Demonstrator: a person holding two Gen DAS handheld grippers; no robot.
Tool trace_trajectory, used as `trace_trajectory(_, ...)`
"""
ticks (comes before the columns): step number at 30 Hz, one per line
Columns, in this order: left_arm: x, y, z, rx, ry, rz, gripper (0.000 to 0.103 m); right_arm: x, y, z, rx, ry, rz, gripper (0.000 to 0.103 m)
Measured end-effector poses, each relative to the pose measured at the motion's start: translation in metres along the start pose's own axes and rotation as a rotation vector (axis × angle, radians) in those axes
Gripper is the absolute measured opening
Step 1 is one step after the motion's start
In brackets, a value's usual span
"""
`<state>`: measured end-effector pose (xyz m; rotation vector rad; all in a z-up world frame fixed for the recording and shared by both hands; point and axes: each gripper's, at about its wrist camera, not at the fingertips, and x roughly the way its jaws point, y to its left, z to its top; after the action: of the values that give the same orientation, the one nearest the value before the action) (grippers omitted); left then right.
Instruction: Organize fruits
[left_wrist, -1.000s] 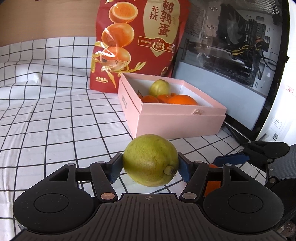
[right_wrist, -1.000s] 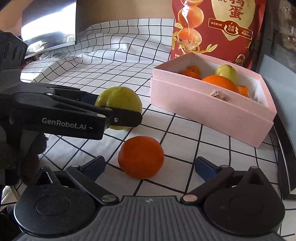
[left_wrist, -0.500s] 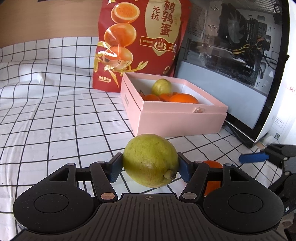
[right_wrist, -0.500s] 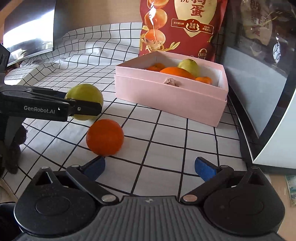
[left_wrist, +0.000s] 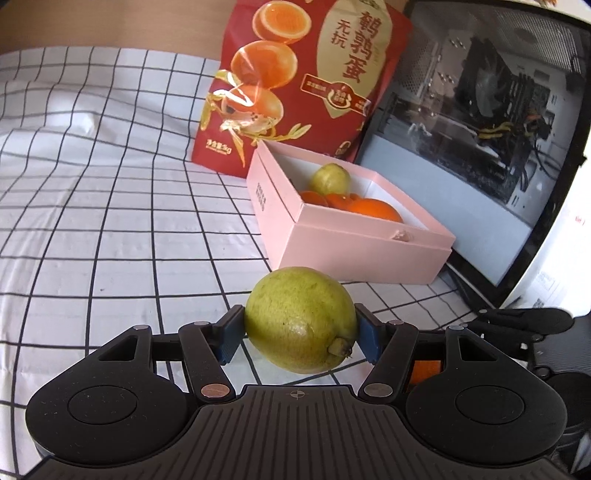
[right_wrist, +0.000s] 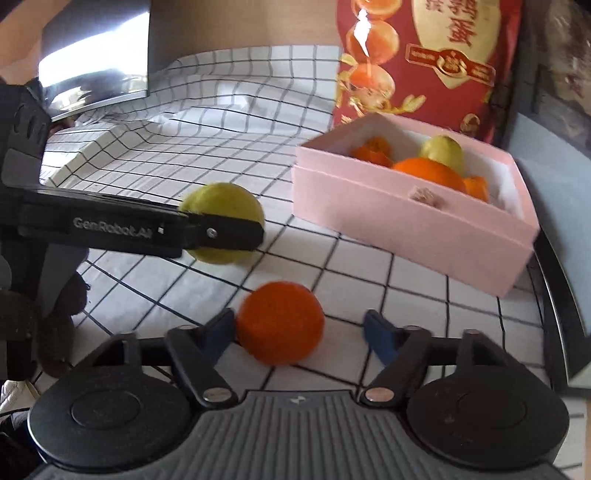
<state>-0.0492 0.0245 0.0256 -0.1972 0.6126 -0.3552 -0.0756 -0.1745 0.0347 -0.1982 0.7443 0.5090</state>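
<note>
Fruits partly sorted: several oranges and one green guava sit in pink cardboard box (left_wrist: 354, 254). Left gripper (left_wrist: 300, 334) clamps round green guava (left_wrist: 300, 319), near the box. Right gripper (right_wrist: 300, 332) gapes around loose orange (right_wrist: 280, 322) on checked cloth (left_wrist: 110, 221). Two fruits left.

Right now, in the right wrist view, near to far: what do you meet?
Right claw → orange → green fruit in left claw → pink box → red bag.
</note>
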Motion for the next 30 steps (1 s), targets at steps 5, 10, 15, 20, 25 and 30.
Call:
trace_trajectory(5, 0.002, -0.012, 0.001, 0.079, 0.021, 0.025, 0.068, -0.011, 0.001, -0.002, 0.006, -0.015, 0.004, 0.045)
trace_trajectory(10, 0.008, -0.024, 0.006, 0.177, 0.06, 0.039, 0.068, -0.016, -0.01, -0.004, 0.022, -0.007, -0.071, 0.045)
trace_trajectory(15, 0.018, -0.016, 0.01, 0.098, 0.087, -0.002, 0.072, -0.017, -0.024, -0.007, 0.066, -0.004, -0.078, 0.045)
trace_trajectory(20, 0.027, -0.016, 0.012, 0.074, 0.074, -0.009, 0.073, -0.016, -0.014, -0.01, 0.021, -0.017, -0.114, 0.045)
trace_trajectory(25, 0.027, -0.024, 0.012, 0.127, 0.06, 0.01, 0.072, -0.017, -0.017, -0.011, 0.03, -0.021, -0.11, 0.045)
trace_trajectory(30, 0.019, -0.036, 0.006, 0.215, 0.04, 0.046, 0.071, -0.019, -0.018, -0.014, 0.036, -0.026, -0.099, 0.045)
